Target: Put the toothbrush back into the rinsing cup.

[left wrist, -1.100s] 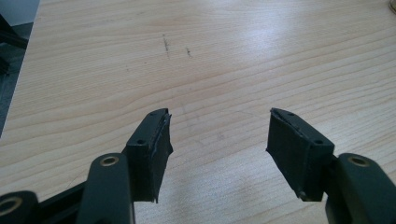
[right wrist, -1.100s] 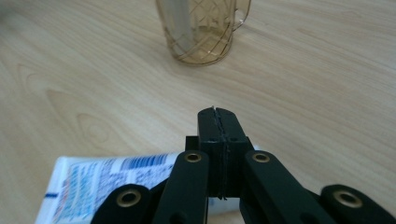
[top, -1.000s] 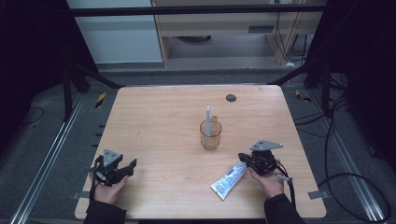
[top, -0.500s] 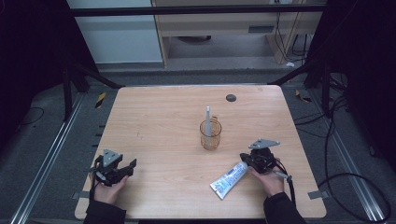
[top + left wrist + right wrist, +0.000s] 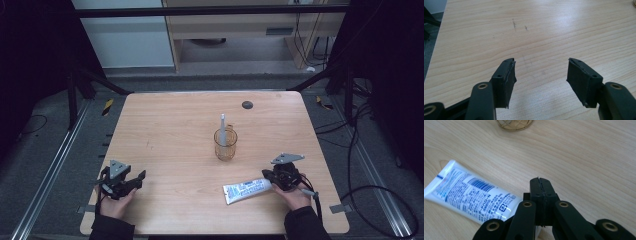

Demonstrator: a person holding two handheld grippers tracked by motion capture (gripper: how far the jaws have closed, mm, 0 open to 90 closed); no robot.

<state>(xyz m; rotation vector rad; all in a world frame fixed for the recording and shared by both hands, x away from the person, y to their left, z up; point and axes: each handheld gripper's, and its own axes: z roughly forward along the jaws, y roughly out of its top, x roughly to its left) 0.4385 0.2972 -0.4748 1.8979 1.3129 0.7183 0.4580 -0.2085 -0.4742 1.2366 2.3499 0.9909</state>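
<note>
Toothpaste tube, white soft plastic with blue print (image 5: 244, 190), lies flat on the light wooden worktop (image 5: 175, 130) near its front edge, right of centre, just beside the right gripper (image 5: 278, 176). In the right gripper view the same tube (image 5: 471, 192) rests to the left of the right gripper (image 5: 539, 180), whose jaws are pressed together with nothing between them; one end of the tube runs beneath the linkage, and whether it touches cannot be told.

Against the frames of one second and half a second ago, the right gripper has come slightly nearer the front edge and sits closer over the tube's end. The tube itself has not shifted.

Left gripper (image 5: 131, 179) rests at the front left of the worktop, well apart from the tube. In the left gripper view its (image 5: 541, 71) jaws stand wide apart over bare wood, holding nothing. Its position matches the earlier frames.

Further out, an amber transparent glass cup (image 5: 225, 144) stands upright near the worktop's centre, with a pale slim stick-shaped item (image 5: 223, 123) standing in it. A small dark round disc (image 5: 247, 104) lies near the far edge. All three are unchanged.
</note>
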